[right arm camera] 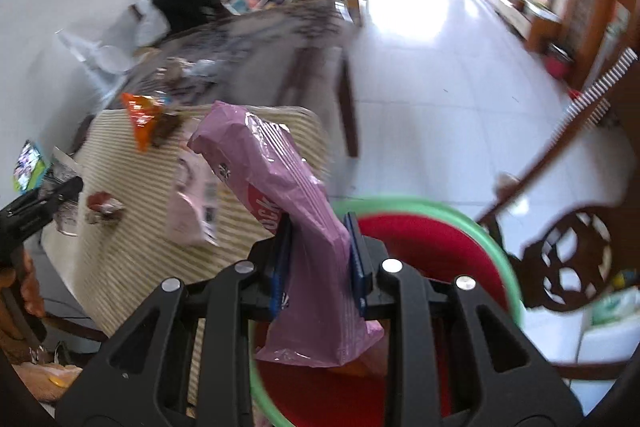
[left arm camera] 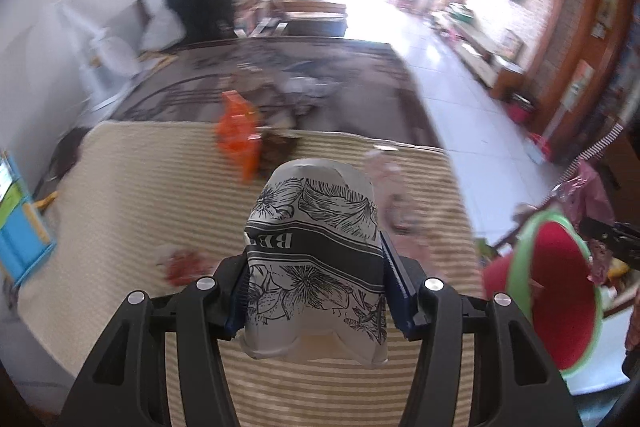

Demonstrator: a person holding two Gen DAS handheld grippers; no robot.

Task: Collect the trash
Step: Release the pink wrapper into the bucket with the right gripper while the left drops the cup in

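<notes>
nearest the left wrist lens: left gripper (left arm camera: 314,291) pinching a crushed paper cup (left arm camera: 314,251) with black flower print, held above a striped beige mat (left arm camera: 132,195). nearest the right wrist lens: right gripper (right arm camera: 320,259) clamped on a pink plastic wrapper (right arm camera: 280,195), poised at the near rim of a red bin with green rim (right arm camera: 460,247) standing beside the table edge. still on the mat: an orange snack bag (right arm camera: 140,115), a pale pink wrapper (right arm camera: 192,203), a small red scrap (right arm camera: 104,205). beyond, a dark patterned tabletop (left arm camera: 280,67), white tiled floor (right arm camera: 440,87), bright daylight at the far end, carved wooden chair (right arm camera: 568,259) at right.
</notes>
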